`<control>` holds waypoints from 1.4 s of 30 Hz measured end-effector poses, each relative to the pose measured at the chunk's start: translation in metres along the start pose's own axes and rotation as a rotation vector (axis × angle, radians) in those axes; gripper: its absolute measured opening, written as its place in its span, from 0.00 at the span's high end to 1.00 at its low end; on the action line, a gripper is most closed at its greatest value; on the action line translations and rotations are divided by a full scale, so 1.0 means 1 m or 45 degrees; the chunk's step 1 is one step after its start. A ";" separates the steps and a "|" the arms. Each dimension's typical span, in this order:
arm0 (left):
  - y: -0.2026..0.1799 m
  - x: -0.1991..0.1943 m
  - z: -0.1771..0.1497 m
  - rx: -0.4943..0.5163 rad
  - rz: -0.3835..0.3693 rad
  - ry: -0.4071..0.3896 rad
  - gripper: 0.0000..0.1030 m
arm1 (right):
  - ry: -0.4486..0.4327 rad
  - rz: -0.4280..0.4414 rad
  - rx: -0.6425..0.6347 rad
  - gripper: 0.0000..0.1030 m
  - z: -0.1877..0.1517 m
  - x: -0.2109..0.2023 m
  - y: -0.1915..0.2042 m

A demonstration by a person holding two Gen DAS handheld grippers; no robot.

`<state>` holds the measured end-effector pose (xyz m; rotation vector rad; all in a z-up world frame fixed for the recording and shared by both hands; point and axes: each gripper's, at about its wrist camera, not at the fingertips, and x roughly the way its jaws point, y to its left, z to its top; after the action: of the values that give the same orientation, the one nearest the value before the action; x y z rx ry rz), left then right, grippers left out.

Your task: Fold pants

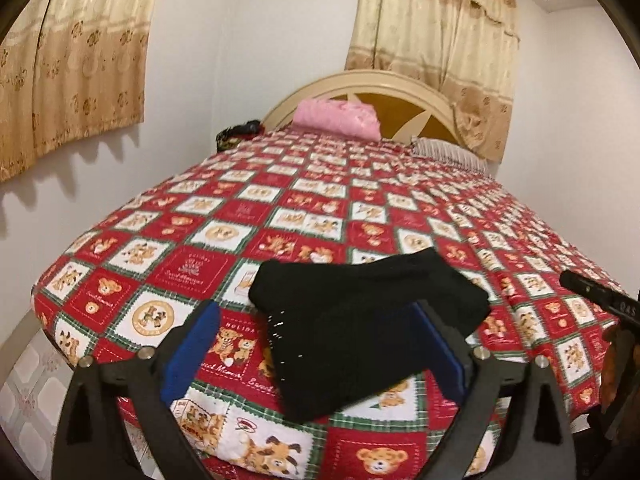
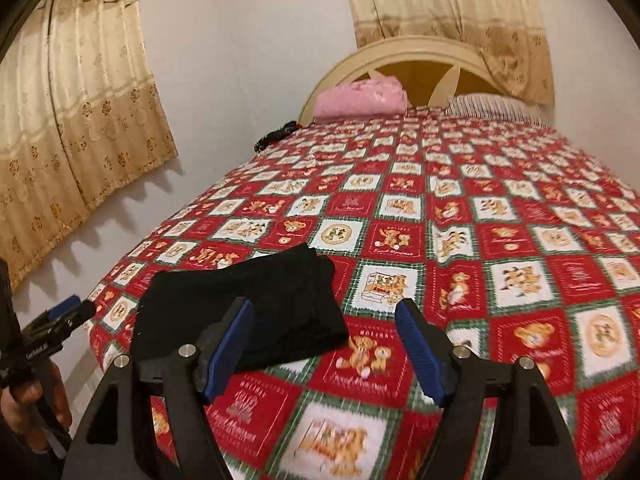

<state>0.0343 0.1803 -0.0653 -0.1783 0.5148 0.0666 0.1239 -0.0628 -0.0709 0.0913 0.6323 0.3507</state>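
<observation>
Folded black pants (image 1: 360,332) lying on the teddy-bear bedspread (image 1: 280,216), near its foot edge.
I see left gripper (image 1: 316,344) jaws wide open above the pants, nothing gripped. Right gripper (image 2: 324,348) just right of the pants, jaws apart, empty. Pink bundle (image 2: 360,98) far off by the headboard (image 2: 404,54).

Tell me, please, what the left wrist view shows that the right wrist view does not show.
Only the left wrist view shows the open left gripper from behind and floor tiles.

Only the right wrist view shows the open right gripper from behind and a hand.

Both share the folded black pants lying free on the bedspread, the pink bundle, the headboard and the curtains.
</observation>
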 end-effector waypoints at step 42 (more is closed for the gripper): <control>-0.032 -0.020 -0.007 0.059 -0.098 0.005 0.01 | -0.151 -0.017 -0.069 0.23 -0.030 -0.091 0.024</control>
<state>0.0170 0.1473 -0.0564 -0.1525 0.5126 -0.0206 0.0311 -0.0730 -0.0393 0.0556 0.5054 0.3464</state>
